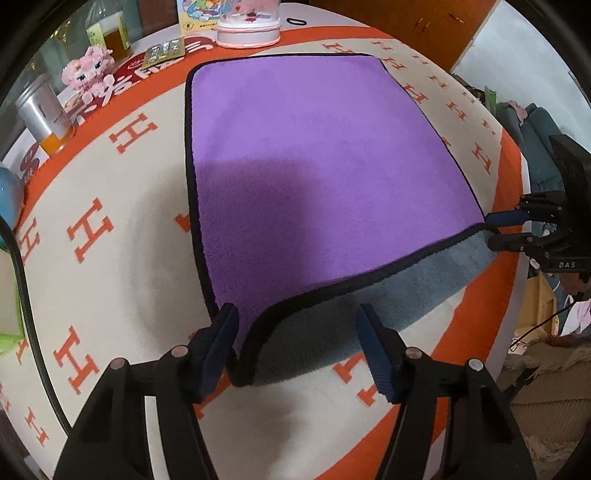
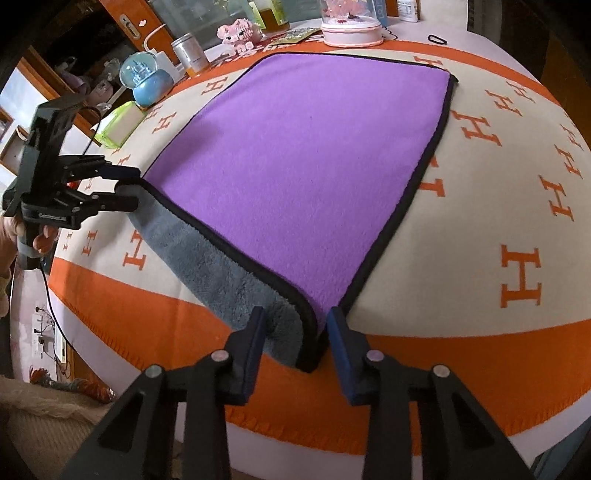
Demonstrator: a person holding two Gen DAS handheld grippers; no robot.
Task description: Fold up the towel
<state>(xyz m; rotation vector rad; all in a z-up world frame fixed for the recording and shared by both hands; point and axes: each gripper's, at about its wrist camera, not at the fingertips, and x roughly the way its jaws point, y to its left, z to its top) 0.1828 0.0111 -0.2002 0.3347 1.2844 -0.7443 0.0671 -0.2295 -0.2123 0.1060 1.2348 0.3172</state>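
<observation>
A purple towel (image 1: pixel 314 166) with a black hem and a grey underside lies flat on an orange and cream blanket (image 1: pixel 110 240). Its near edge is lifted and shows the grey side (image 1: pixel 369 314). My left gripper (image 1: pixel 299 339) is open, its fingers on either side of the towel's near left corner. My right gripper (image 2: pixel 297 341) is open around the near right corner. The towel also shows in the right wrist view (image 2: pixel 303 166). Each gripper appears in the other's view: the right (image 1: pixel 498 229) and the left (image 2: pixel 127 188), both at the towel's corners.
At the table's far edge stand a pink snow globe (image 1: pixel 247 26), a pink block figure (image 1: pixel 86 70), a silver can (image 1: pixel 42 110), a bottle (image 1: pixel 109 29) and a blue snow globe (image 2: pixel 146 77). A green tissue pack (image 2: pixel 118 123) lies to the left. A black hair tie (image 2: pixel 437 38) lies far right.
</observation>
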